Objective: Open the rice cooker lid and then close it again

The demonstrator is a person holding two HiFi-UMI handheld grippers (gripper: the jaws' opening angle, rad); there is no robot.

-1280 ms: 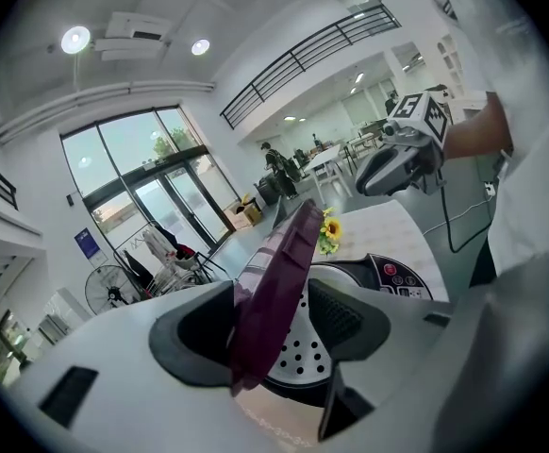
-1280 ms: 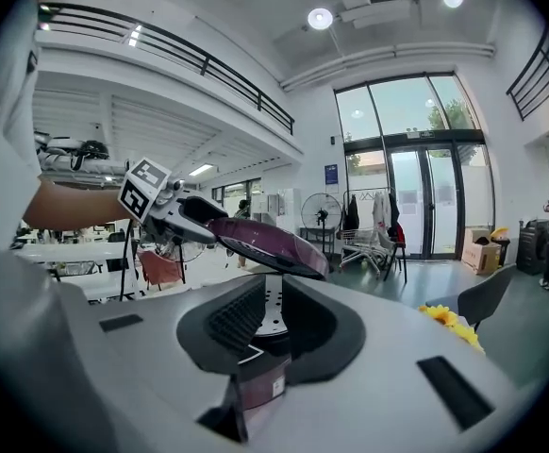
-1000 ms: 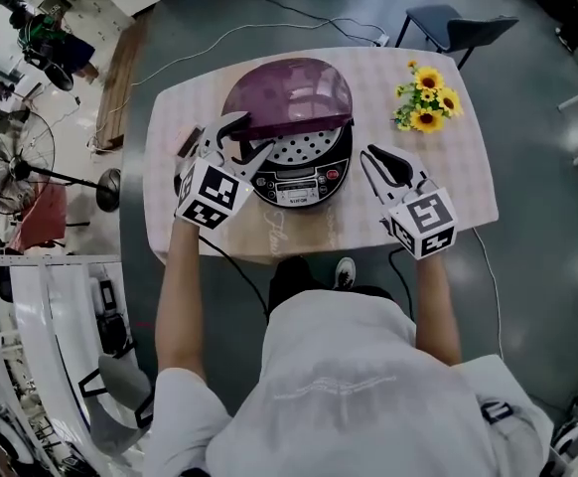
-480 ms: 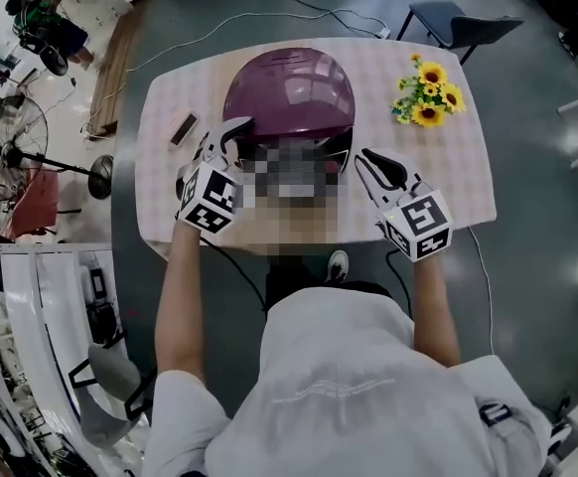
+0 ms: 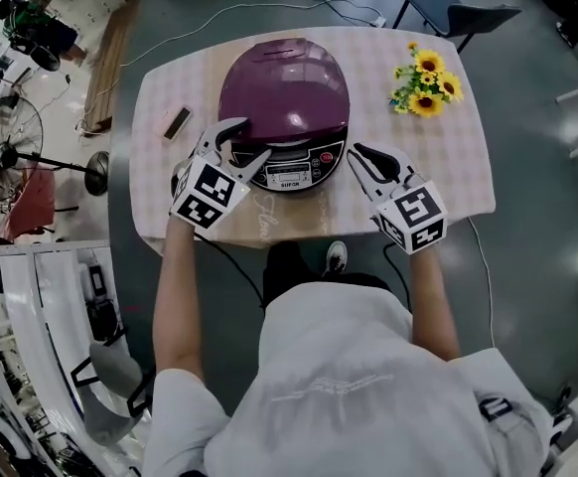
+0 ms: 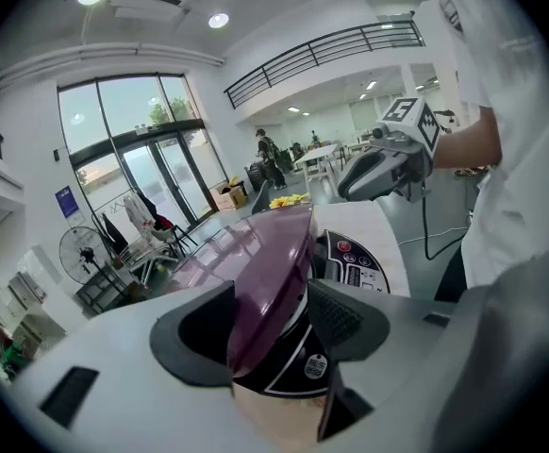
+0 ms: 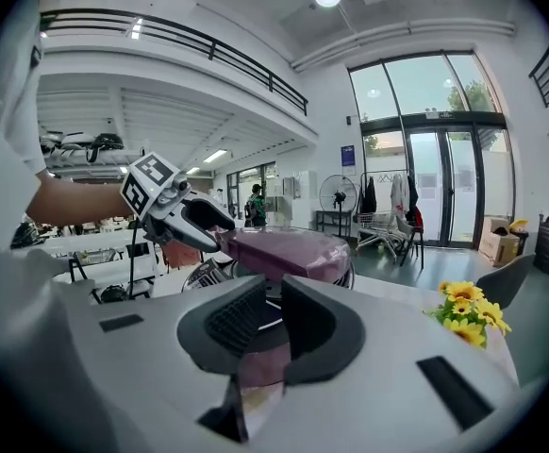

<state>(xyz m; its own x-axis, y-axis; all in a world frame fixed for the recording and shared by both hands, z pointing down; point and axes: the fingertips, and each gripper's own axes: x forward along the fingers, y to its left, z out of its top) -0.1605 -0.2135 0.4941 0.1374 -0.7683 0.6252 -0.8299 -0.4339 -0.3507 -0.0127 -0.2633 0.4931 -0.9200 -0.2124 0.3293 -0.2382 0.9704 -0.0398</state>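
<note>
The rice cooker stands mid-table with its purple lid lowered over the body, and its control panel faces me. I cannot tell whether the lid is latched. My left gripper is at the lid's front left, shut on the rim. In the left gripper view the lid fills the space between the jaws. My right gripper hovers just right of the panel, apart from the cooker. Its jaws stand a narrow slit apart with nothing between them, and the lid lies beyond.
A bunch of sunflowers lies at the table's far right corner. A small dark bar sits at the left edge. A chair stands behind the table, and cables run across the floor.
The lid has swung down from half open to lying over the body, hiding the steam plate. My left gripper came down with it. The right gripper sank slightly.
</note>
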